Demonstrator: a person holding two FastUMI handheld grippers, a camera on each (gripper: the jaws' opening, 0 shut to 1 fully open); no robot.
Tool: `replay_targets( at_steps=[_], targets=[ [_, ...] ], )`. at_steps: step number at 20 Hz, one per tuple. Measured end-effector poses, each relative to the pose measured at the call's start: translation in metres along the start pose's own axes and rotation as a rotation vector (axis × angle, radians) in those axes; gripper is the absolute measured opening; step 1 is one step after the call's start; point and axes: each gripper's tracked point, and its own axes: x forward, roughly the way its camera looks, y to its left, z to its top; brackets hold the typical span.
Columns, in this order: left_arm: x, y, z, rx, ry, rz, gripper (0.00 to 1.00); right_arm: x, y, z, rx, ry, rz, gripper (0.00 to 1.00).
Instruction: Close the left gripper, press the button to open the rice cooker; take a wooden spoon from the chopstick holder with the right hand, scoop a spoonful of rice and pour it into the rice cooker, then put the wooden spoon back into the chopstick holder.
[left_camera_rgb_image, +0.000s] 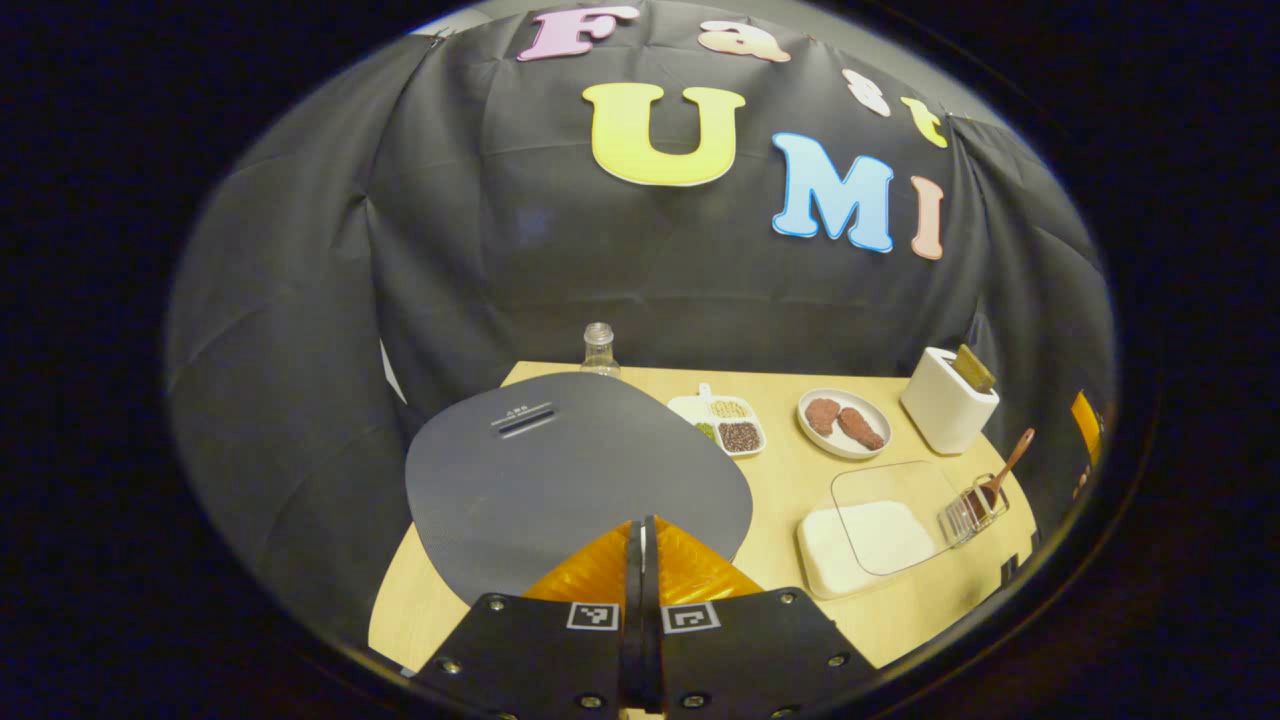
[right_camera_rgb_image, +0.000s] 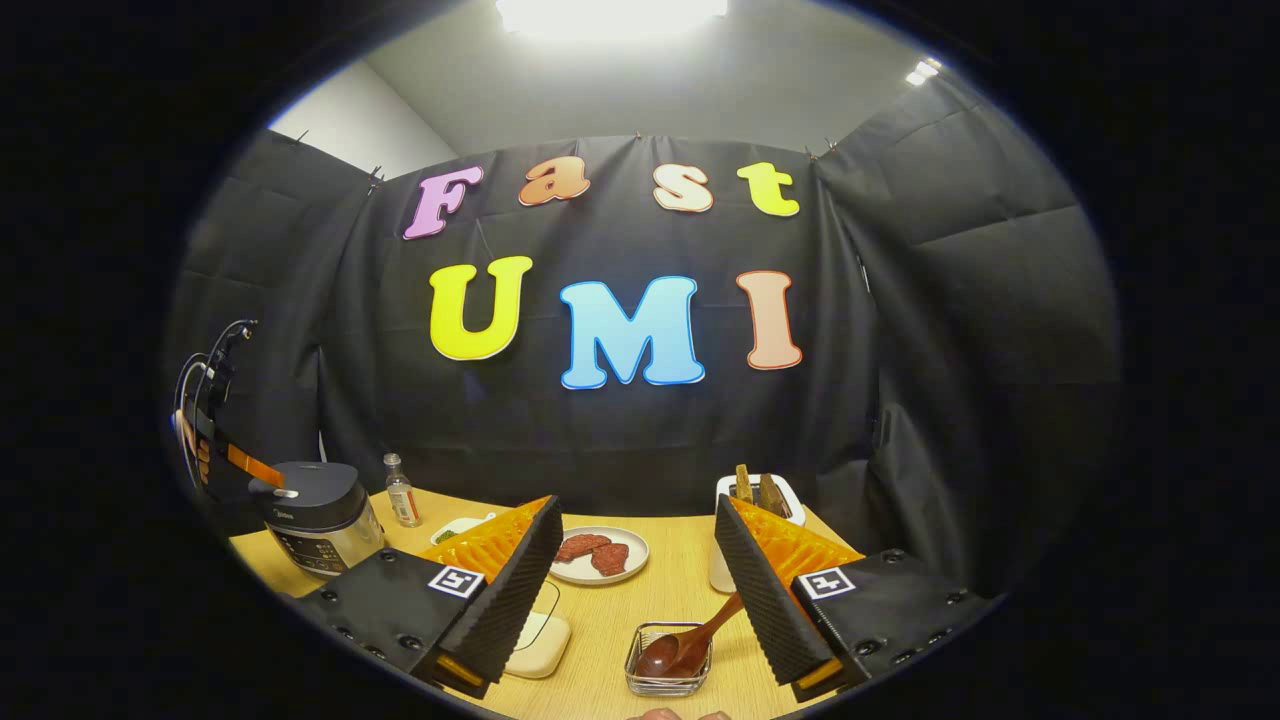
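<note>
The rice cooker (left_camera_rgb_image: 560, 470) shows its grey lid, shut, right under my left gripper (left_camera_rgb_image: 641, 545), whose fingers are pressed together with nothing between them. In the right gripper view the cooker (right_camera_rgb_image: 315, 515) stands at the far left with the left gripper (right_camera_rgb_image: 262, 472) slanting down onto its top. My right gripper (right_camera_rgb_image: 640, 590) is open, hanging above the wire chopstick holder (right_camera_rgb_image: 650, 680). The wooden spoon (right_camera_rgb_image: 690, 645) leans in that holder, its handle pointing toward the right finger. From the left gripper view the spoon (left_camera_rgb_image: 1005, 465) and holder (left_camera_rgb_image: 975, 510) sit at the table's right edge.
A container of white rice (left_camera_rgb_image: 870, 535) with a clear lid lies beside the holder. Behind it are a white toaster (left_camera_rgb_image: 947, 400), a plate of meat (left_camera_rgb_image: 843, 422), a divided dish of grains (left_camera_rgb_image: 725, 420) and a small bottle (left_camera_rgb_image: 598, 350). The black cloth wall is close behind.
</note>
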Motion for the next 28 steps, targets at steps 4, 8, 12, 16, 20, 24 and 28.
replay_targets(
  at_steps=[4,8,12,16,20,24,28],
  targets=[
    [0.001,-0.001,0.000,0.050,-0.008,0.023,0.01,0.002,-0.004,-0.005,0.013,0.008,-0.001,0.98],
    [0.002,-0.003,-0.003,0.050,0.002,0.020,0.01,0.002,-0.005,-0.010,0.025,0.016,0.003,0.97],
    [0.006,0.005,-0.008,0.072,0.001,0.058,0.01,0.000,-0.002,-0.010,0.053,0.017,0.019,0.97],
    [0.006,0.005,-0.009,0.080,0.009,0.037,0.02,0.003,-0.007,-0.014,0.053,0.019,0.002,0.96],
    [0.007,0.006,-0.011,0.087,0.030,0.016,0.02,0.003,-0.012,-0.027,0.046,0.038,-0.016,0.92],
    [0.010,0.005,-0.014,0.109,0.043,0.012,0.02,0.003,-0.017,-0.033,0.033,0.045,-0.036,0.96],
    [0.007,0.005,-0.012,0.111,0.027,0.010,0.02,0.005,-0.021,-0.034,0.046,0.055,-0.039,0.96]
  ],
)
